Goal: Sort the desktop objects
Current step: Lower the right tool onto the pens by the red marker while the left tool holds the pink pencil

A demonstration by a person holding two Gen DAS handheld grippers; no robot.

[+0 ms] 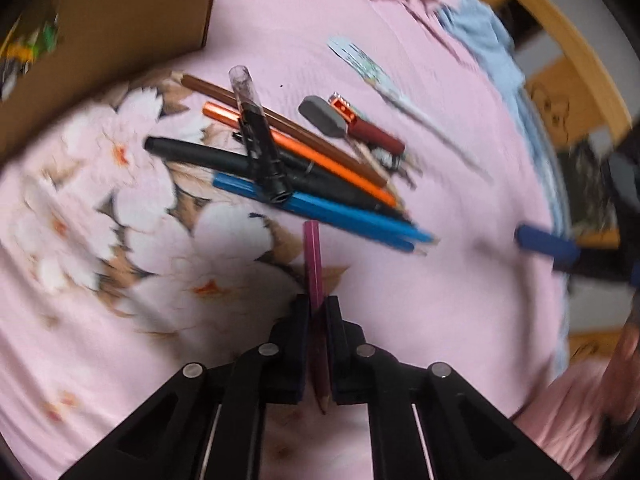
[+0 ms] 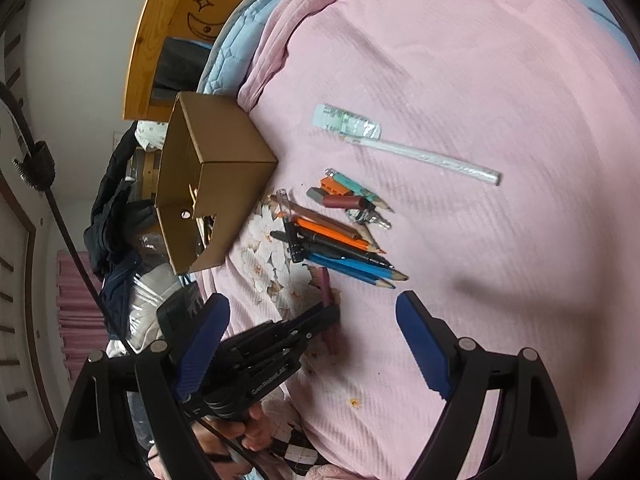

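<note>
My left gripper is shut on a purple pencil and holds it just above the pink sheet; it also shows in the right wrist view. Beyond it lies a pile: blue pencils, a black pen, an orange pencil, a brown pencil, a black-and-clear pen, a grey eraser and a dark red tube. My right gripper is open and empty, near the left gripper.
An open cardboard box stands left of the pile, also in the left wrist view. A long white wrapped stick lies beyond the pile. A wooden bed frame and blue quilt are behind.
</note>
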